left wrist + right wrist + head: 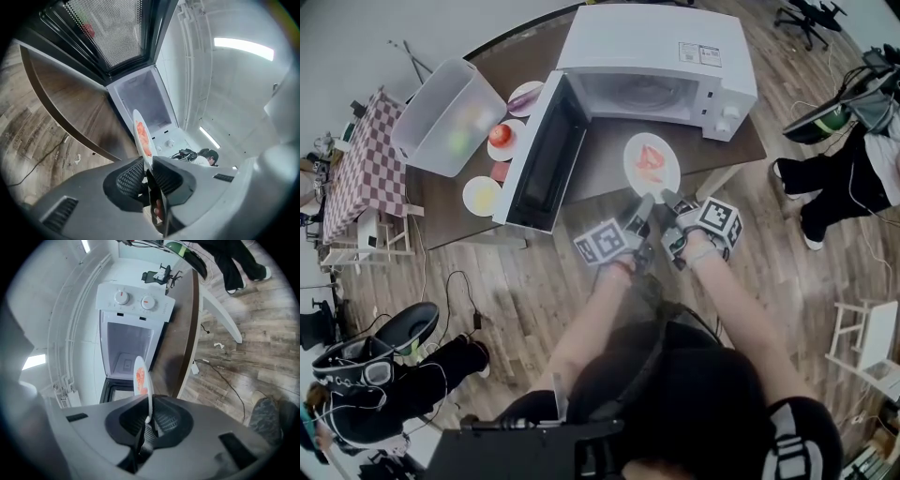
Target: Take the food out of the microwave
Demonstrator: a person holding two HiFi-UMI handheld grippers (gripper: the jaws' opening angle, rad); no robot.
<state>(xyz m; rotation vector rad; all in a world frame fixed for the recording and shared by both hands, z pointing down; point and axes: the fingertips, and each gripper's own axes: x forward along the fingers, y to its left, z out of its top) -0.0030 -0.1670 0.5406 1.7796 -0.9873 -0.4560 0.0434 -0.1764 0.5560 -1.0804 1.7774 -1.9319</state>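
I had the plate (652, 164) out of the microwave (661, 66) at this point. It sat over the bare brown table (600, 178), just in front of the open, empty cavity, with the red food (651, 159) lying in its middle. From the head view I could not tell whether its base touched the table or hung just above it.

Both tongs were clenched on the plate's near rim. The left gripper (643, 204) and the right gripper (668, 202) sat side by side, nearly touching, and each gripper view showed the thin white edge pinched between ribbed pads. The microwave door (546, 155) stood swung wide to the left, close beside the plate.

As I judged it, the step in hand was carrying the plate clear and setting it down. Two grips so close together on one edge gave little leverage, so the far rim could easily dip and let the food slide off. I reckoned the way to do it well was to move both hands as one, at matching height and with no twist between them. I would steer away from the door, lower until the base lay flat on open table, and only then loosen both grips together.
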